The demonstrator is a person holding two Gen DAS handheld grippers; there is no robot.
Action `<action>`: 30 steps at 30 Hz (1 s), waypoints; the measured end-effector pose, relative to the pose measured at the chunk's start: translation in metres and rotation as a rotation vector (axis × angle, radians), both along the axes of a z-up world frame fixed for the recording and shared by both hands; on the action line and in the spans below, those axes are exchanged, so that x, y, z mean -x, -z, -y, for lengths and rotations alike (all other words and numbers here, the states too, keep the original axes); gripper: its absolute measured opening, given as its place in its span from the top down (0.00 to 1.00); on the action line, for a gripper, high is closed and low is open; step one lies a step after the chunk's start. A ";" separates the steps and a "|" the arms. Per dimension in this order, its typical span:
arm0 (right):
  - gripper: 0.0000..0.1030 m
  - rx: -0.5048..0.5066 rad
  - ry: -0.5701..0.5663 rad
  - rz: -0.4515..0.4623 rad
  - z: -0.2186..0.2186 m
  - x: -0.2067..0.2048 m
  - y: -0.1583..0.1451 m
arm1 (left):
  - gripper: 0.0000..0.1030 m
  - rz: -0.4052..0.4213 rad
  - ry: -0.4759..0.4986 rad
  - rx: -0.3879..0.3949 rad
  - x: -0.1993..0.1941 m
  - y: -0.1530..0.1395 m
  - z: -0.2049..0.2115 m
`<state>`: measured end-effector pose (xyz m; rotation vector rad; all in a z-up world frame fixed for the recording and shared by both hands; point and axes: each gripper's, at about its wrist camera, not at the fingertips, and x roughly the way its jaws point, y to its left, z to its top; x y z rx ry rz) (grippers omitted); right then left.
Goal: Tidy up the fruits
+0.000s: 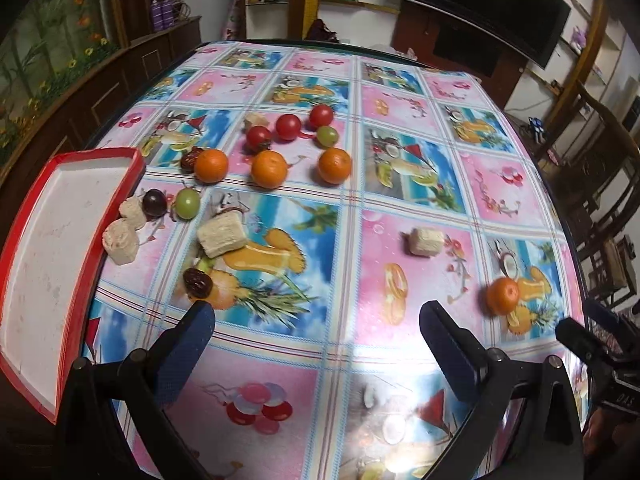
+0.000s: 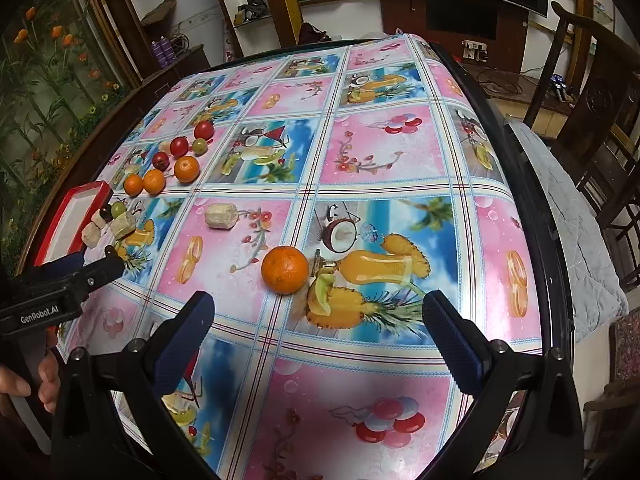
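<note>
A lone orange (image 2: 285, 270) lies just ahead of my open, empty right gripper (image 2: 318, 312); it also shows at the right of the left wrist view (image 1: 503, 296). My left gripper (image 1: 316, 320) is open and empty over the table. Farther off lie three oranges (image 1: 269, 169), red tomatoes (image 1: 288, 127), green grapes (image 1: 188, 203), a dark grape (image 1: 155, 203) and dates (image 1: 197, 283). Pale cake blocks (image 1: 222, 235) lie among them. A red-rimmed white tray (image 1: 48, 240) sits at the left edge.
The table wears a glossy fruit-print cloth (image 2: 380, 152). Another pale block (image 1: 426, 241) lies alone mid-table. Wooden chairs (image 2: 600, 120) stand to the right. Cabinets and a dark TV (image 1: 492, 4) are beyond the far edge.
</note>
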<state>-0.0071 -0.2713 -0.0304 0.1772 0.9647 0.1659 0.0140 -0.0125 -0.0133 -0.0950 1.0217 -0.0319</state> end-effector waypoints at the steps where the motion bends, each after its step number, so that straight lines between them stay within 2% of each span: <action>1: 0.00 0.000 -0.003 0.001 0.000 0.000 0.000 | 0.01 0.000 -0.007 0.004 -0.001 0.000 -0.003; 6: 0.00 0.003 -0.022 -0.008 -0.006 -0.005 0.002 | 0.01 0.017 -0.037 0.015 -0.007 -0.004 -0.023; 17: 0.00 0.015 -0.061 -0.026 -0.021 -0.023 0.007 | 0.04 0.017 -0.170 0.035 -0.022 -0.002 -0.087; 22: 0.01 0.023 -0.073 -0.041 -0.025 -0.030 0.012 | 0.05 0.008 -0.167 0.010 -0.032 0.001 -0.096; 25: 0.05 0.029 -0.081 -0.057 -0.029 -0.036 0.016 | 0.06 0.005 -0.144 -0.008 -0.039 0.003 -0.092; 28: 0.07 0.041 -0.086 -0.068 -0.032 -0.042 0.019 | 0.10 -0.023 -0.124 -0.029 -0.052 0.010 -0.085; 30: 0.09 0.055 -0.096 -0.073 -0.035 -0.046 0.020 | 0.17 -0.047 -0.109 -0.039 -0.061 0.016 -0.080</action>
